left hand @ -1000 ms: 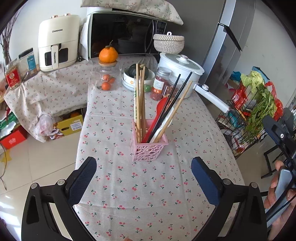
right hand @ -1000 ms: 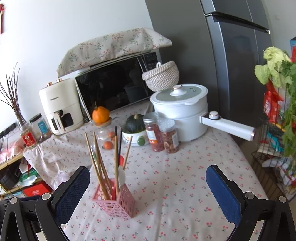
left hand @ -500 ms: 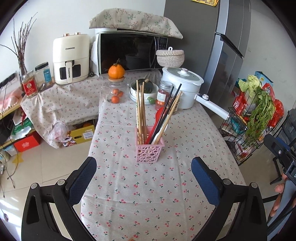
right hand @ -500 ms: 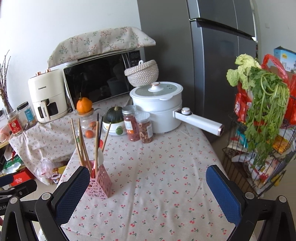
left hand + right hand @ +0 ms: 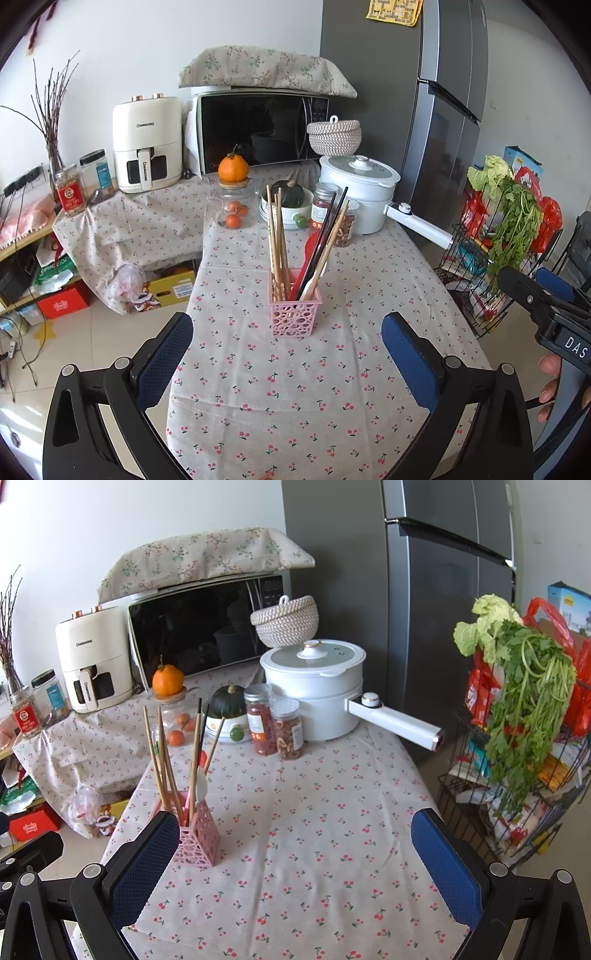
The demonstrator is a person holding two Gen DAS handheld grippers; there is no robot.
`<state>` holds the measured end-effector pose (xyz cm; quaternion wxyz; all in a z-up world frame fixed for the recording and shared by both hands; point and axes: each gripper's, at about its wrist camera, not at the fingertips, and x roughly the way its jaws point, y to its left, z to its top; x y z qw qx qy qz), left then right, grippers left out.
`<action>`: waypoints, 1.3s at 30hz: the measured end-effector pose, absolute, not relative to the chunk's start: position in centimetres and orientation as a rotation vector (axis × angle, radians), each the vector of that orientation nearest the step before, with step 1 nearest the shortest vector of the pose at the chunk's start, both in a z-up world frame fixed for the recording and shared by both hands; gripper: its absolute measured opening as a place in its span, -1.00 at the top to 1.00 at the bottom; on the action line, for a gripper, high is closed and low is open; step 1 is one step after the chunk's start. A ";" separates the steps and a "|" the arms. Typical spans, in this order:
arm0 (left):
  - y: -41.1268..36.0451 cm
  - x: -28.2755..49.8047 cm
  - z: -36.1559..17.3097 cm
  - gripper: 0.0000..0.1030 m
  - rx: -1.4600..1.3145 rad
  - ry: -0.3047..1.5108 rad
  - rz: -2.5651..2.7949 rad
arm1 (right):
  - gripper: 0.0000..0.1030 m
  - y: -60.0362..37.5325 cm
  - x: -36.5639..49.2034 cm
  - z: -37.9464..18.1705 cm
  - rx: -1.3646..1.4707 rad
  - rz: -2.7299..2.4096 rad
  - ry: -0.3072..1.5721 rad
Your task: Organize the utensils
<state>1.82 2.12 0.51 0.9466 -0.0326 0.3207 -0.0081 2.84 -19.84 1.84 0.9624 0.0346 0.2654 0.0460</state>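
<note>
The pink utensil holder (image 5: 294, 317) stands mid-counter (image 5: 362, 369), packed with wooden chopsticks (image 5: 277, 236), black chopsticks (image 5: 325, 236) and spoons; left gripper (image 5: 288, 354) and right gripper (image 5: 295, 860) both hover spread wide, empty.

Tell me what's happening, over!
Left gripper open, empty. Right gripper open, empty. Utensils upright in pink basket. Nothing blocking.

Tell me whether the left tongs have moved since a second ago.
Yes. The left tongs have pulled back and up from the pink utensil basket, which stands smaller and farther off on the cherry tablecloth than before. They stay open and empty.
</note>
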 end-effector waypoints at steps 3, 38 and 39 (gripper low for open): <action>2.1 1.5 0.7 -1.00 -0.063 0.637 -0.012 | -1.00 -19.6 2.9 1.9 0.069 0.098 0.540; 2.4 1.6 1.2 -1.00 -0.069 0.637 -0.024 | -1.00 -20.2 3.4 1.5 0.101 0.076 0.565; 2.3 1.6 1.2 -1.00 -0.069 0.638 -0.026 | -1.00 -20.2 3.4 1.5 0.101 0.075 0.566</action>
